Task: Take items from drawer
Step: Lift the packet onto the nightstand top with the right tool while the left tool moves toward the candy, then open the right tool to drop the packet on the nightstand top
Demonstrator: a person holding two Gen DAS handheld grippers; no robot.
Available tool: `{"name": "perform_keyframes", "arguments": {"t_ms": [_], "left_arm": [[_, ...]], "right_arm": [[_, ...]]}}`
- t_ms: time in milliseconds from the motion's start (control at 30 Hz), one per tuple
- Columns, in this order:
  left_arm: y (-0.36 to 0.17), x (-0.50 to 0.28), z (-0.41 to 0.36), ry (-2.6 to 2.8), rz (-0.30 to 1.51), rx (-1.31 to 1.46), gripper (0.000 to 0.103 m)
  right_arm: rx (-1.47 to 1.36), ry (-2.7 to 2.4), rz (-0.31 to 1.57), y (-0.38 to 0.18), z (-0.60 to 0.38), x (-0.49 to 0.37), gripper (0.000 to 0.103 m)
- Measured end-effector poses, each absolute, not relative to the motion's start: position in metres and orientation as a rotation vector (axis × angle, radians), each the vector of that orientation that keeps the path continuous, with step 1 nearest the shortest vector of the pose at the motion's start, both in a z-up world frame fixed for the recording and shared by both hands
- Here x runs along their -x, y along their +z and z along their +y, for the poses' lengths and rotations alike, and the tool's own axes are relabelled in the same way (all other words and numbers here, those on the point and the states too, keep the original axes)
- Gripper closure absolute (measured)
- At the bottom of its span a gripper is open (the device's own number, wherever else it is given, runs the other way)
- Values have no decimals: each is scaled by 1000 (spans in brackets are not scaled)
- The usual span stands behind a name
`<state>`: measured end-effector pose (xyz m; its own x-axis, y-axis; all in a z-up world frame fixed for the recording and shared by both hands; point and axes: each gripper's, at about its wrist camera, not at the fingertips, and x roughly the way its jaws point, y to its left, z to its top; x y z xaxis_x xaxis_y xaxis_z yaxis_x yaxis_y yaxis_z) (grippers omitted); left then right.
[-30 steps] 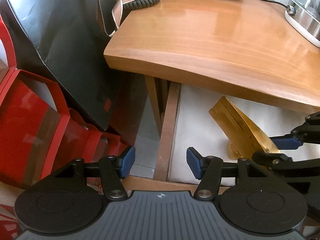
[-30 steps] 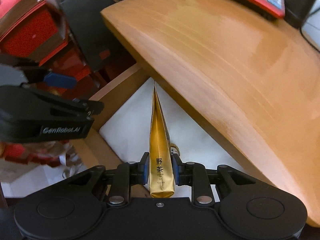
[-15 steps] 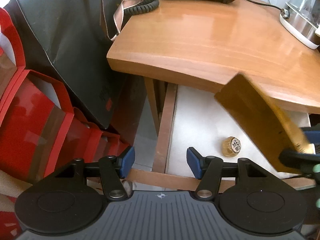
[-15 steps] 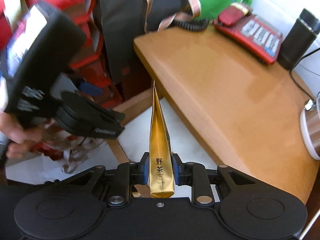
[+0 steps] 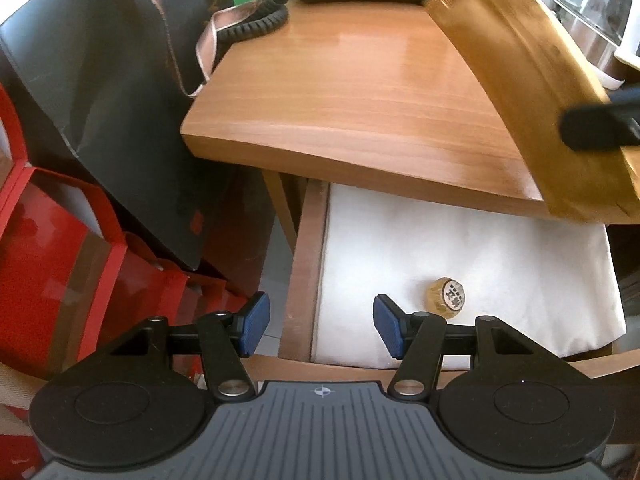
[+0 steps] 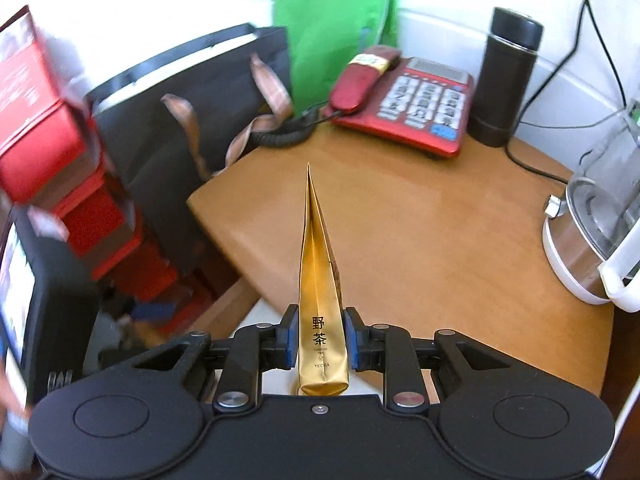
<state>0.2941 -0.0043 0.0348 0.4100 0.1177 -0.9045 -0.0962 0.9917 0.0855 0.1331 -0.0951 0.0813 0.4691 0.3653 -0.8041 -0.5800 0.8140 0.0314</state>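
Note:
My right gripper (image 6: pixel 320 336) is shut on a gold tea packet (image 6: pixel 320 280) with black characters; the packet stands edge-on above the wooden table top (image 6: pixel 440 240). From the left wrist the same gold packet (image 5: pixel 520 72) crosses the upper right, with a dark finger of the right gripper (image 5: pixel 596 128) on it. Below the table top the drawer (image 5: pixel 300 272) stands pulled out, lined with white cloth (image 5: pixel 480 260). A small round gold item (image 5: pixel 447 295) lies on the cloth. My left gripper (image 5: pixel 320 330) hangs open over the drawer's front left corner, holding nothing.
A red telephone (image 6: pixel 404 100), a black flask (image 6: pixel 508 80) and a glass kettle (image 6: pixel 600 232) stand on the table with cables. A black paper bag (image 5: pixel 112 120) and red boxes (image 5: pixel 48 264) crowd the floor left of the drawer. A green bag (image 6: pixel 332 20) leans behind.
The right gripper has lifted the gold packet out of the drawer and up over the table top, uncovering the small round gold item. The left gripper has barely moved.

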Motion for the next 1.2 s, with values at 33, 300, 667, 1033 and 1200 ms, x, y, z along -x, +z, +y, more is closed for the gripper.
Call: {"name": "perform_keyframes", "arguments": {"t_ms": [33, 300, 667, 1033, 1200], "left_arm": [[33, -295, -6, 132, 1142, -25, 42], [24, -303, -8, 121, 1157, -31, 42], [16, -311, -19, 87, 1178, -47, 42], [10, -313, -33, 61, 1190, -69, 42], [10, -313, -36, 55, 1198, -72, 42]], "right_arm": [[242, 580, 913, 79, -95, -137, 81], [112, 533, 929, 66, -102, -168, 81], [92, 456, 907, 61, -115, -177, 75], [83, 420, 881, 64, -125, -177, 62], [95, 396, 866, 66, -128, -175, 62]]}}
